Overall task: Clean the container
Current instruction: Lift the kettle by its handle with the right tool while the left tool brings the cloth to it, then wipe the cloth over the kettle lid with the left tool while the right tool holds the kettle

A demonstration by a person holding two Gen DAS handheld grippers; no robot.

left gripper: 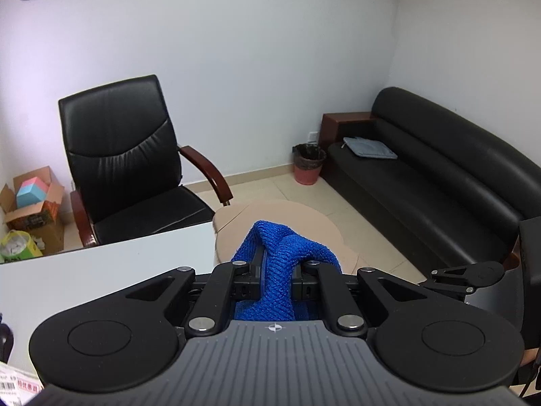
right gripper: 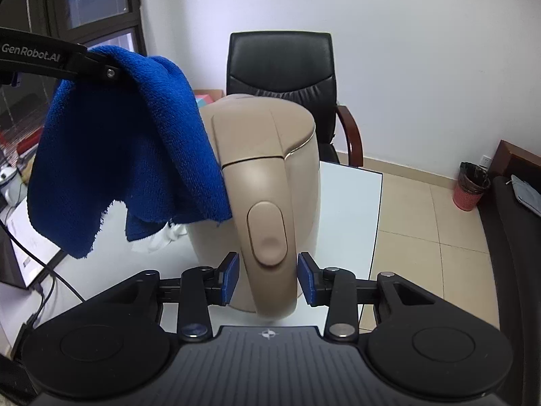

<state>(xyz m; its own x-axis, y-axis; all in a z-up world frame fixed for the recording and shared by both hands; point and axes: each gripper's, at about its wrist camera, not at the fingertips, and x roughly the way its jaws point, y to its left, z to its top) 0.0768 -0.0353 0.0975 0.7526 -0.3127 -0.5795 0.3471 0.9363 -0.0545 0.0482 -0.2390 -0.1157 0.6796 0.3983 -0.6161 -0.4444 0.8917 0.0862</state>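
A beige electric kettle (right gripper: 267,155) stands on the white table (right gripper: 348,203), lid closed. My right gripper (right gripper: 268,279) is shut on the kettle's handle (right gripper: 267,237), blue pads against both sides. My left gripper (left gripper: 276,275) is shut on a blue cloth (left gripper: 280,260) and holds it just above the kettle's lid (left gripper: 304,223). In the right wrist view the left gripper (right gripper: 111,71) comes in from the upper left, and the cloth (right gripper: 128,155) hangs down beside the kettle's left side, touching it.
A black office chair (left gripper: 125,162) stands behind the table (left gripper: 101,270). A black sofa (left gripper: 439,176) and a red waste bin (left gripper: 307,164) are at the right. Cardboard boxes (left gripper: 33,199) sit on the floor at left. Cables and papers (right gripper: 30,243) lie at the table's left.
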